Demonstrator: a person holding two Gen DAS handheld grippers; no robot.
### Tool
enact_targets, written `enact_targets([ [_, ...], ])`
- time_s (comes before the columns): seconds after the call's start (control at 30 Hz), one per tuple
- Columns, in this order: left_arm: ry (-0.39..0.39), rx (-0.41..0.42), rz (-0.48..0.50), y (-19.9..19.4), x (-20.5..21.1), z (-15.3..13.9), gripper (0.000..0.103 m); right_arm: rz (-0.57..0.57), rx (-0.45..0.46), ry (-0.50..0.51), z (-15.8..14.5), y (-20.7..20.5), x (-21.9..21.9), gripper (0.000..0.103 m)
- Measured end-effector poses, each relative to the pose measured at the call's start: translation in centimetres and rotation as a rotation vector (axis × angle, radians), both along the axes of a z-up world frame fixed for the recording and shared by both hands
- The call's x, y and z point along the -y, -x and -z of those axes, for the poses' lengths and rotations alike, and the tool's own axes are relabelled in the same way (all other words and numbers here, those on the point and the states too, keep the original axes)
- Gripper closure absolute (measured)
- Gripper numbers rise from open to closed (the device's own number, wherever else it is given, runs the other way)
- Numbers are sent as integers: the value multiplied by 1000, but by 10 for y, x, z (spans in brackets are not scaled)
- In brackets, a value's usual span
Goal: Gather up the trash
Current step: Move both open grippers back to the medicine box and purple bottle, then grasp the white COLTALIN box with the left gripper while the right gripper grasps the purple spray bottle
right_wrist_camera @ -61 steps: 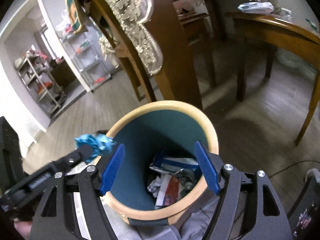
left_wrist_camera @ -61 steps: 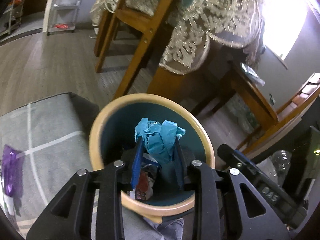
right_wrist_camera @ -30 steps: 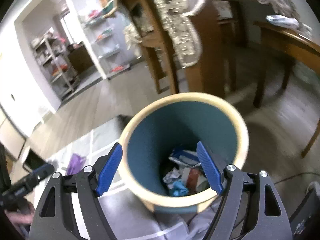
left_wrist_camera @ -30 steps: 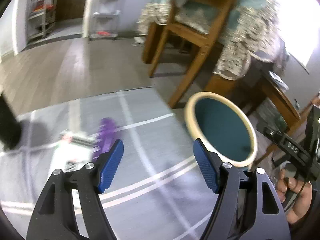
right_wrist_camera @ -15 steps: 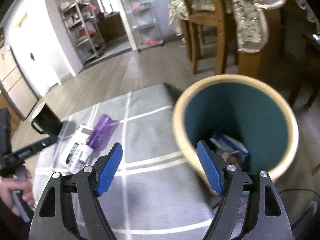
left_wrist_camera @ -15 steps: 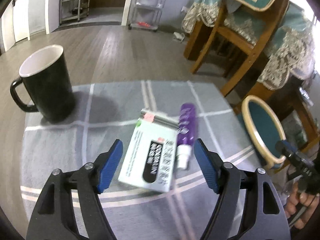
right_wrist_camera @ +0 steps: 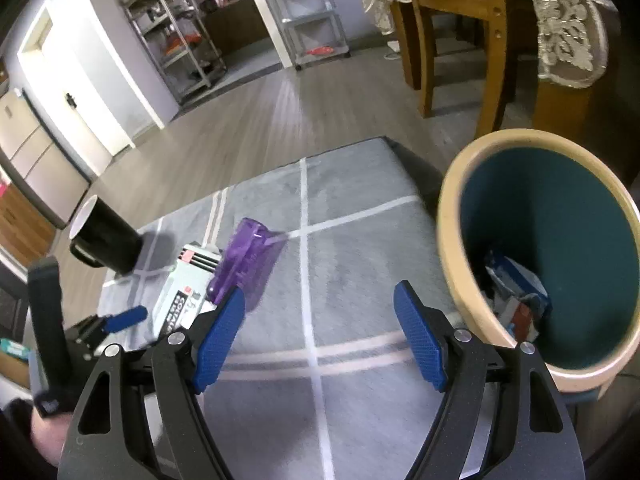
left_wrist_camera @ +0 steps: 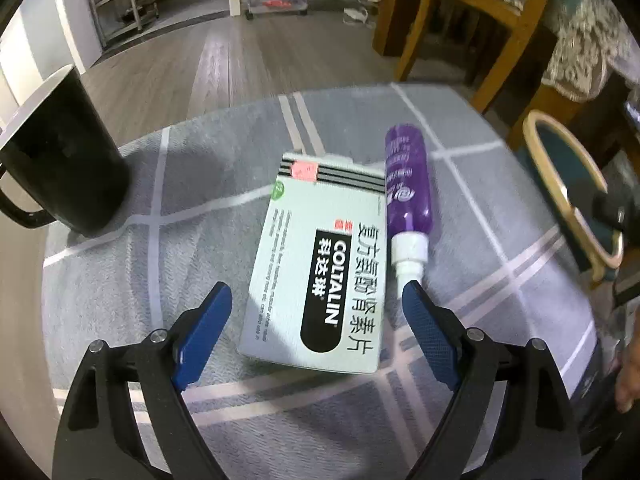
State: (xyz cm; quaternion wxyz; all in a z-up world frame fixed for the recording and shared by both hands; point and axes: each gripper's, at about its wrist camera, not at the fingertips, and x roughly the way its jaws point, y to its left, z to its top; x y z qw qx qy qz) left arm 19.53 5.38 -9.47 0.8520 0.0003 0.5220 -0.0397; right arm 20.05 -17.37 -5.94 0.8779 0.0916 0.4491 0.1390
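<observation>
Left wrist view: our left tongs (left_wrist_camera: 316,312) stand apart, straddling the box (left_wrist_camera: 320,264); we should lower squarely, missing the bottle (left_wrist_camera: 406,184). Right tongs (right_wrist_camera: 320,340) gape empty beside the bin (right_wrist_camera: 448,216).

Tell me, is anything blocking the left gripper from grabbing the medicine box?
Nothing visible does. The left gripper has open jaws right over the medicine box. The purple bottle only lies beside it.
</observation>
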Motion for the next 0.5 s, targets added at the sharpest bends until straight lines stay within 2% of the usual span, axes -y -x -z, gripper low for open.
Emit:
enact_targets([
  [0.1, -41, -27, -5, -1, -1, 6, 18, -10, -22, -1, 2, -12, -11, 25],
  [0.17, -31, -37, -23, 0, -5, 9, 20, -18, -41, -4, 4, -20, -23, 25],
  [0.2, -21, -42, -40, 1, -9, 9, 25, -22, -50, -3, 6, -24, -28, 25],
  [0.5, 51, -43, -168, 12, -45, 4, 25, -67, -112, 59, 29, -49, -86, 25],
])
